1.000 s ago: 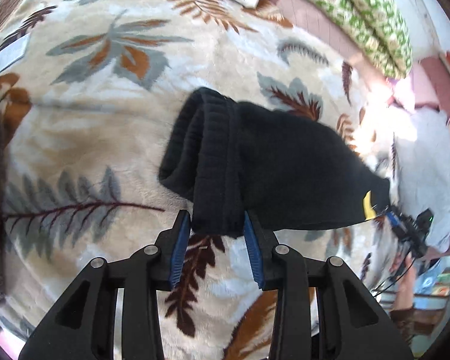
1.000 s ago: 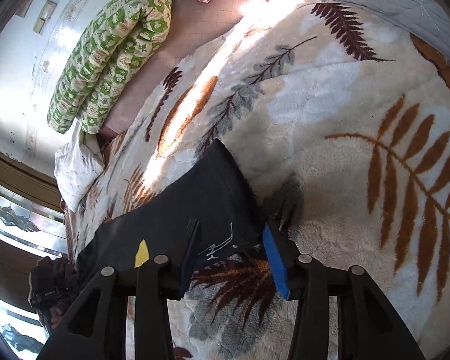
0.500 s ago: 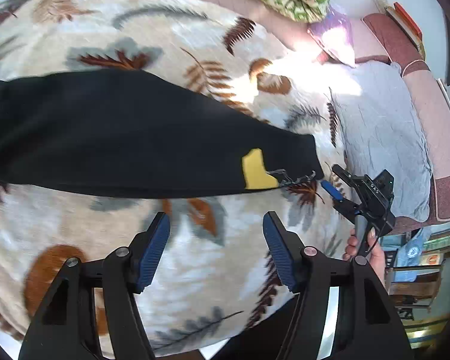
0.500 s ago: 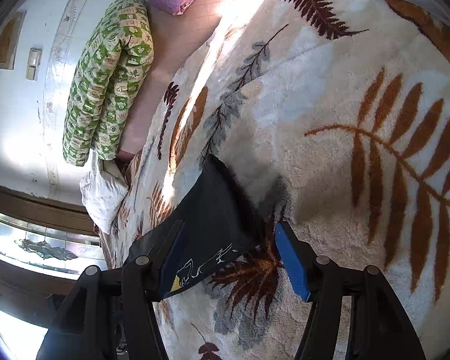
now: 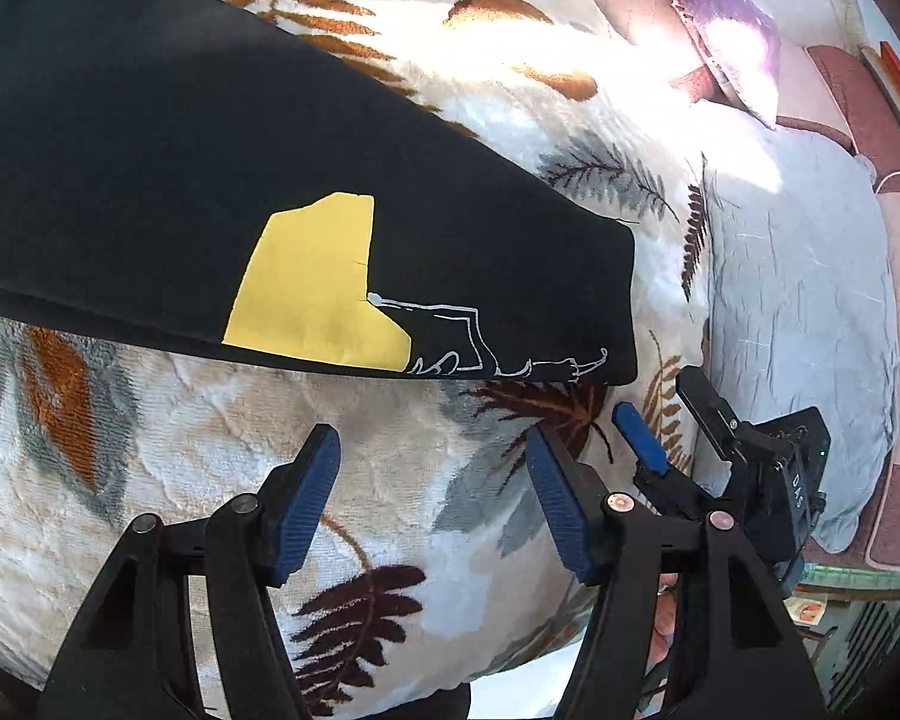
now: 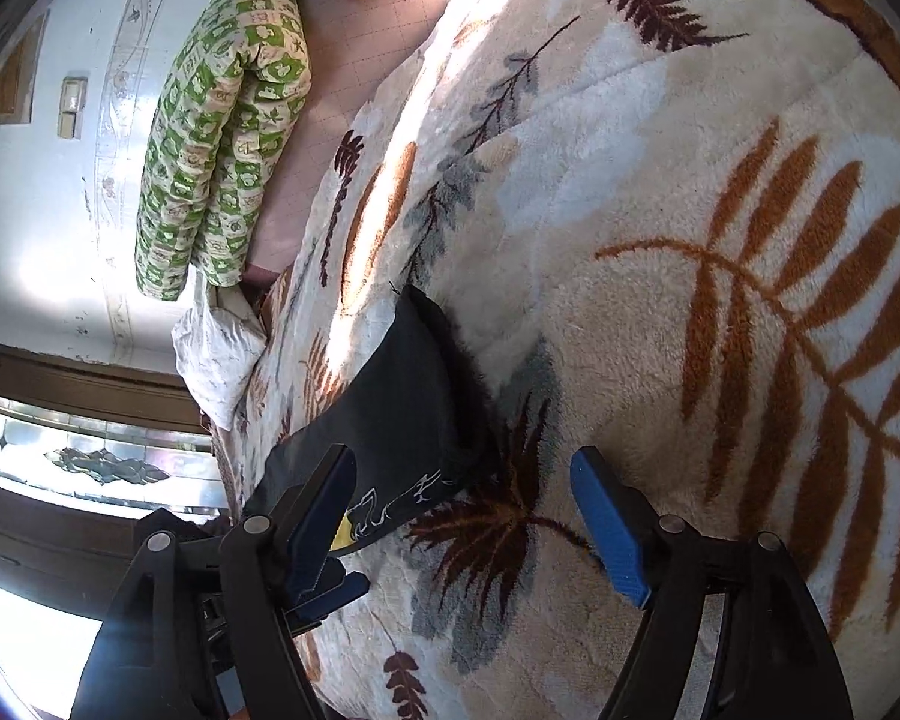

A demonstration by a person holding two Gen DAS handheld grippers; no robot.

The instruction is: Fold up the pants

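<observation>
Leaf-print blanket [image 5: 150, 480] on bed: black pants [image 5: 150, 150] lie as one long strip; cross-folds apparently remain. Left gripper [image 5: 432, 498] and right gripper [image 6: 462, 516]: both spread wide, empty.

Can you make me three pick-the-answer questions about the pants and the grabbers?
1. Where do the black pants lie?
A on the leaf-patterned blanket
B on a chair
C on the floor

2. What colour is the patch on the pants?
A red
B yellow
C green

3. How are the left gripper and right gripper?
A both open, holding nothing
B both clamped on the pants
C one is missing

Answers: 1 A, blanket shows all around the pants; 2 B, the patch is plainly yellow; 3 A, both pairs of fingers are spread with only blanket between.
</observation>
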